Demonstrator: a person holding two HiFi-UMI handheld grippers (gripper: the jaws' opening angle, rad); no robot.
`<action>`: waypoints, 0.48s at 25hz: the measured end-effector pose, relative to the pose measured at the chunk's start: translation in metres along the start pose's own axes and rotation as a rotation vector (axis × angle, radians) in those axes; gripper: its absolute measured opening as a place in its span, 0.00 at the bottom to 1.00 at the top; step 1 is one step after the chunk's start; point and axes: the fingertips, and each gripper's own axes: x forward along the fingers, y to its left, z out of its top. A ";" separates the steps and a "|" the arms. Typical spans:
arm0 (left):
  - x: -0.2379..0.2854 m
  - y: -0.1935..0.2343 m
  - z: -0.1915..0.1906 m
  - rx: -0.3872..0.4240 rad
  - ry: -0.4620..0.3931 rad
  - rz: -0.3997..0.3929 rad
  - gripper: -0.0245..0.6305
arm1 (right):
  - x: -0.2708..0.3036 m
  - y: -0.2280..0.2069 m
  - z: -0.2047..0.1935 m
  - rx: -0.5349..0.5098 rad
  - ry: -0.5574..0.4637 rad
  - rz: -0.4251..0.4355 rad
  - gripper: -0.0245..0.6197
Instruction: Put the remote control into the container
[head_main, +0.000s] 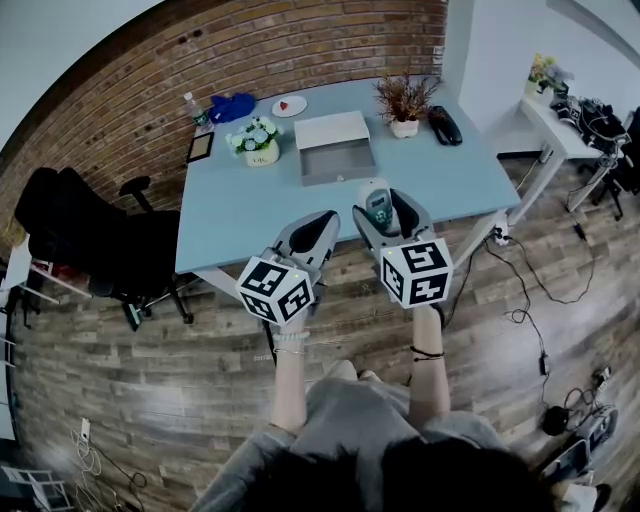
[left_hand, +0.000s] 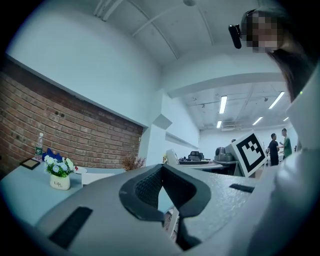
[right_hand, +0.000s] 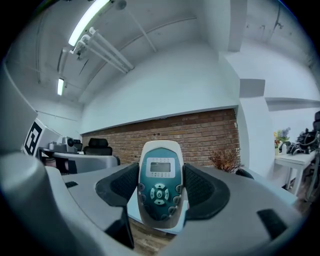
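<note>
Right tool grips the remote upright, pads on both long sides, above the counter's near edge. Left tool is narrow, jaws together, empty. Container sits open mid-counter, well ahead. Step: carry it forward level with a steady squeeze, clear the near rim, and lower it inside the walls before opening.

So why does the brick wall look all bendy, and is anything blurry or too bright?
Head view: the wide lens bows the brick wall into a curve and darkens the corners. Right gripper view: the remote control is sharp, while the ceiling light glares plain white. Left gripper view: the near fingers look a bit soft, and the edges fade to black.
</note>
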 end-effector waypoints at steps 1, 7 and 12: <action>0.000 0.000 -0.002 -0.003 0.003 0.002 0.04 | 0.000 -0.001 -0.001 0.002 0.003 0.003 0.47; 0.001 0.014 -0.013 -0.021 0.029 0.031 0.04 | 0.011 -0.006 -0.012 0.031 0.022 0.016 0.47; 0.011 0.039 -0.015 -0.028 0.040 0.039 0.04 | 0.036 -0.016 -0.015 0.044 0.035 0.015 0.47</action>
